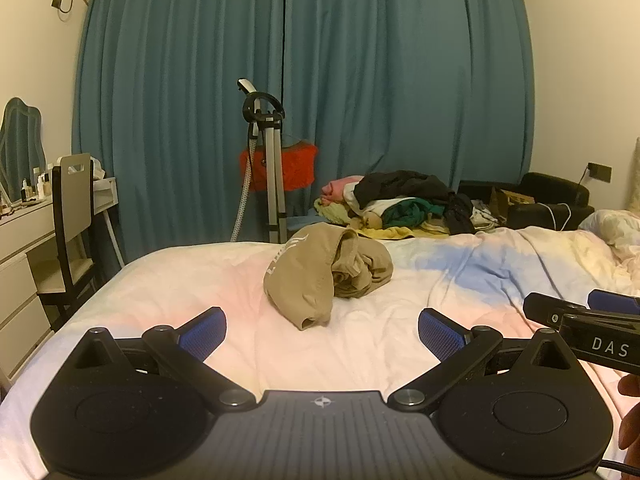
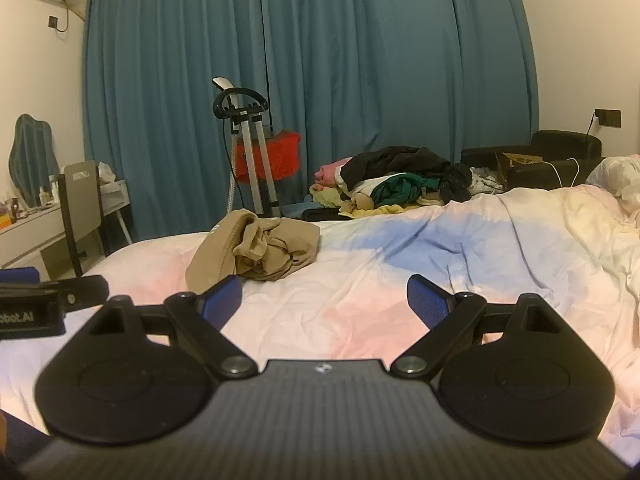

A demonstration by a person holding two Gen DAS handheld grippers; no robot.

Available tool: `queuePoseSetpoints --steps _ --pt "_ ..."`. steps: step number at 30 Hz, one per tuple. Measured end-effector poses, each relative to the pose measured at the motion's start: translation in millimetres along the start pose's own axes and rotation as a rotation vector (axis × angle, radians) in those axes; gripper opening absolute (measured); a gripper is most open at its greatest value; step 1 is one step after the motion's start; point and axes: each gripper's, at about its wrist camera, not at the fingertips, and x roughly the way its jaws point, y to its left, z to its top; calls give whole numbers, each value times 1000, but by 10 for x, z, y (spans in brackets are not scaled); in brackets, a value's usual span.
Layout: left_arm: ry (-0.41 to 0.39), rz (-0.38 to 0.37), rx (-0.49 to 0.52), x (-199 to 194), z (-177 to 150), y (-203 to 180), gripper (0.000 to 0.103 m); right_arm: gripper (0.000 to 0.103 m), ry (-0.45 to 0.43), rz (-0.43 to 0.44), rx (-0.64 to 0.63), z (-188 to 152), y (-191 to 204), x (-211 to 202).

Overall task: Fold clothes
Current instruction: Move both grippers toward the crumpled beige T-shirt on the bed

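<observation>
A crumpled tan garment (image 1: 326, 274) lies bunched on the pastel bedspread (image 1: 400, 344), a little ahead of both grippers; it also shows in the right wrist view (image 2: 256, 250). My left gripper (image 1: 322, 334) is open and empty, held above the bed just short of the garment. My right gripper (image 2: 324, 300) is open and empty, to the right of the garment and nearer me. The right gripper's side shows at the right edge of the left wrist view (image 1: 584, 320), and the left gripper's side at the left edge of the right wrist view (image 2: 48, 300).
A pile of mixed clothes (image 1: 404, 204) sits beyond the bed's far edge. A garment steamer stand (image 1: 266, 160) and a red item (image 1: 280, 168) stand before blue curtains (image 1: 304, 80). A chair (image 1: 70, 224) and a white desk (image 1: 24, 236) are at left. A pillow (image 1: 612, 224) lies at right.
</observation>
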Motion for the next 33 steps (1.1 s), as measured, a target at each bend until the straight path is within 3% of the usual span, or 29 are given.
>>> queuePoseSetpoints --steps 16,33 --pt "23 -14 16 -65 -63 -24 103 91 -5 -16 -2 -68 -32 -4" --pt "-11 -40 -22 -59 -54 24 103 91 -18 -52 41 2 -40 -80"
